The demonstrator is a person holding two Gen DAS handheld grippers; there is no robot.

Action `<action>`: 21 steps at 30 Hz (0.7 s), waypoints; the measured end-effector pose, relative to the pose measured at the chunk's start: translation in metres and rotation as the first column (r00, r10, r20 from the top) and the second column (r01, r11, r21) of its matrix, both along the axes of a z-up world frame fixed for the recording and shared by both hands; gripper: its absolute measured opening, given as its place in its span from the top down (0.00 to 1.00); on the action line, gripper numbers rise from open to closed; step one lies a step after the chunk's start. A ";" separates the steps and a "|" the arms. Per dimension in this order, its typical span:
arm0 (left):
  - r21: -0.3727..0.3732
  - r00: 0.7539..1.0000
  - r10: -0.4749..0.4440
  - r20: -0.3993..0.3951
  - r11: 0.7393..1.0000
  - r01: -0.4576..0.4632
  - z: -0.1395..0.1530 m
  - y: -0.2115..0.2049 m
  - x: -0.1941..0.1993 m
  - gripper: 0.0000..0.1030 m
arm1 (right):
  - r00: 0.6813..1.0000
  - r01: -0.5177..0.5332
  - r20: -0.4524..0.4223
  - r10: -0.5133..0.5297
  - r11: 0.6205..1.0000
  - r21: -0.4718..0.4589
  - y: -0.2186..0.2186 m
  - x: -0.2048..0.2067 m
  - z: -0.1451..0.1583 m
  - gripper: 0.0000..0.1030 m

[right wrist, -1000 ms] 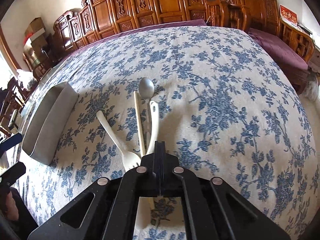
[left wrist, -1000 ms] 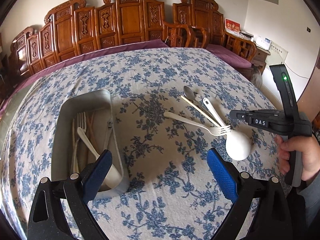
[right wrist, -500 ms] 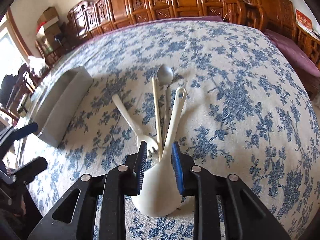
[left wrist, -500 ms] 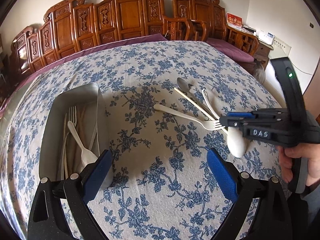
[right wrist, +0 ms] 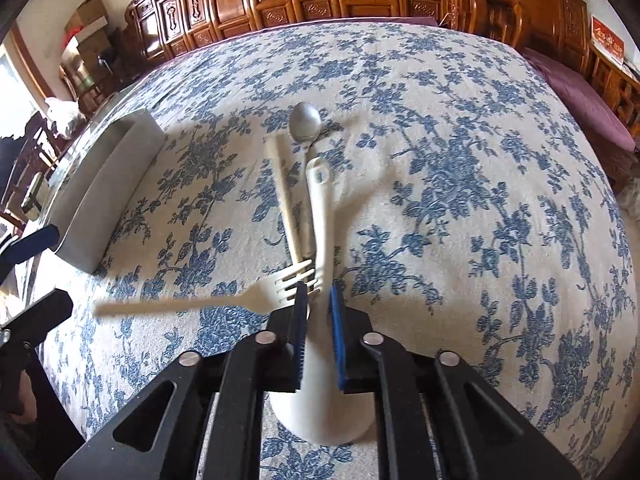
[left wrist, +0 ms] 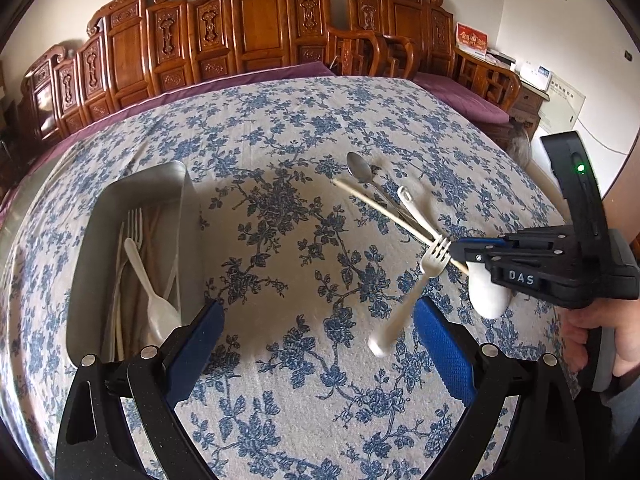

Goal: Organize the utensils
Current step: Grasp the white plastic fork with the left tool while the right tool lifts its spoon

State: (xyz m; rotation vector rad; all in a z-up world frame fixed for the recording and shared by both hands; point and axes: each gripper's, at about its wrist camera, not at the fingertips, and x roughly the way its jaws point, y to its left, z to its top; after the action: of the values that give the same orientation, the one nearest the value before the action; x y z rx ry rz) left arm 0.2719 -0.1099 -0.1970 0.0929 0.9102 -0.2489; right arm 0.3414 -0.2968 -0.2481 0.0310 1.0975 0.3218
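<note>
At the left of the left wrist view, the rectangular grey metal tray (left wrist: 120, 216) already holds forks and chopsticks. The left gripper (left wrist: 316, 344) hangs wide open and empty at the bottom centre. To the right, the white plastic fork (left wrist: 416, 284) has swung round, knocked askew and blurred. The right gripper (right wrist: 318, 304) has just been closing on the white plastic ladle-spoon (right wrist: 320, 216), apparently gripping its neck, so this utensil seems next for the tray.
</note>
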 end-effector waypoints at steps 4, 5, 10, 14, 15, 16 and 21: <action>0.016 1.000 -0.018 -0.025 1.000 0.018 -0.008 -0.008 0.010 0.11 | 1.000 0.016 0.012 -0.016 1.000 0.003 -0.007 0.001 0.003 0.90; 0.016 0.999 -0.021 -0.030 1.000 0.021 -0.010 -0.009 0.011 0.11 | 1.000 0.019 0.014 -0.019 1.000 0.011 -0.009 0.001 0.004 0.90; -0.052 0.995 -0.060 -0.077 0.997 0.057 -0.018 -0.016 0.017 0.11 | 0.998 0.040 0.048 -0.041 0.999 0.033 -0.018 0.001 0.015 0.95; -0.047 0.989 -0.105 -0.104 0.994 0.101 -0.027 -0.034 0.019 0.14 | 0.997 0.059 0.053 -0.060 0.998 0.015 -0.027 0.004 0.015 0.96; -0.039 0.986 -0.126 -0.108 0.992 0.122 -0.030 -0.041 0.019 0.17 | 0.996 0.067 0.053 -0.068 0.998 0.017 -0.030 0.004 0.015 0.96; -0.029 0.984 -0.138 -0.115 0.990 0.135 -0.032 -0.047 0.019 0.22 | 0.996 0.074 0.051 -0.074 0.997 0.018 -0.032 0.004 0.014 0.96; 0.010 0.967 -0.206 -0.147 0.978 0.210 -0.044 -0.074 0.023 0.50 | 0.994 0.099 0.049 -0.099 0.995 0.011 -0.041 0.005 0.012 1.00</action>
State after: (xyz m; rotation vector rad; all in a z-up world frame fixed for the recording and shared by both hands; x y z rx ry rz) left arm 0.2954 -0.1840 -0.2410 0.1971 1.0502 -0.4441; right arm 0.3468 -0.3383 -0.2365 0.0844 1.0418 0.2369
